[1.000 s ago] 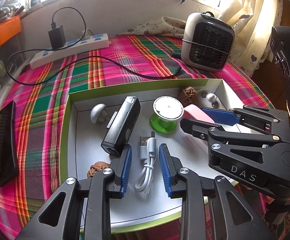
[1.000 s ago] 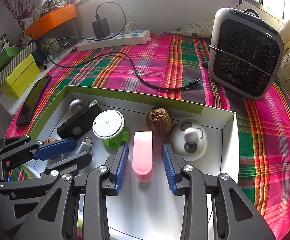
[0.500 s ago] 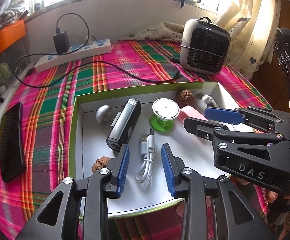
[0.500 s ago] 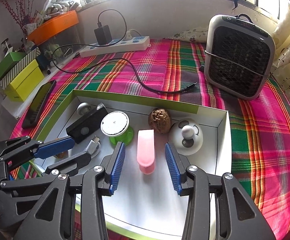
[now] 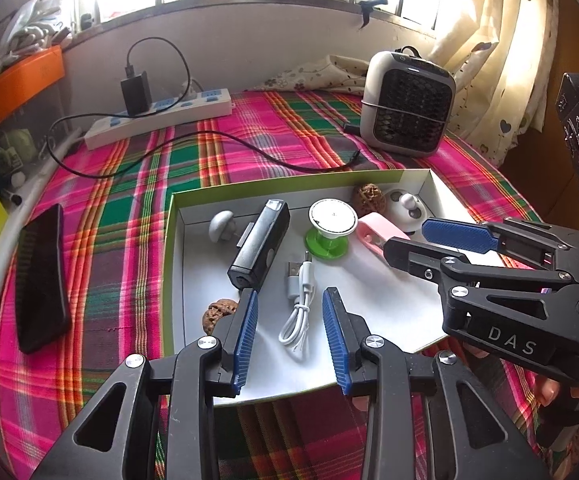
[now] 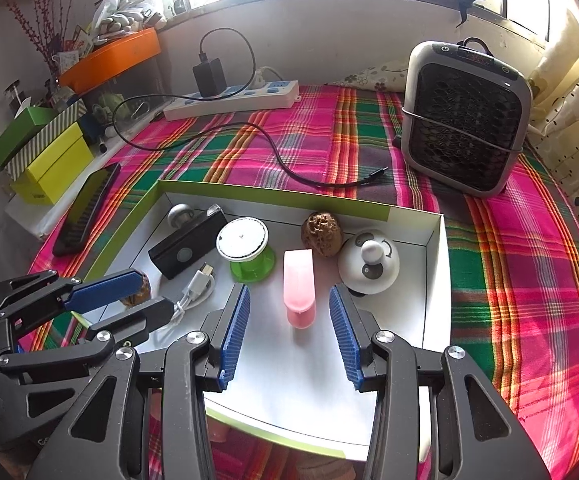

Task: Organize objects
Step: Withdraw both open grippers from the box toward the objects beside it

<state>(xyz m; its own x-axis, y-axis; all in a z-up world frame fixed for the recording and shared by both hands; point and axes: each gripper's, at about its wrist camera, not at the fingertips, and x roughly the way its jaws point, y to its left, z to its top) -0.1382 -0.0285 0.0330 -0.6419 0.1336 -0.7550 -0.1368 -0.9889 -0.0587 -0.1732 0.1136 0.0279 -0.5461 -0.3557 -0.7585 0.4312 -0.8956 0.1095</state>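
Both grippers over the tray [image 5: 289, 184] — nothing held.
I see my left gripper [image 5: 289, 316] released around the white cable [image 5: 299, 312], right gripper [image 6: 289, 312] released around the pink case [image 6: 299, 284] — walnuts, spool and black torch lie inside too.

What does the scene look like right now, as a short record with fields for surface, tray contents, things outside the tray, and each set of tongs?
surface: plaid cloth
tray: white box lid with green rim
in tray: pink case, white cable, black torch, green spool, two walnuts, white bell, grey knob
outside tray: heater, power strip, phone
left tongs: open, over the cable, not touching
right tongs: open, either side of the pink case, not gripping
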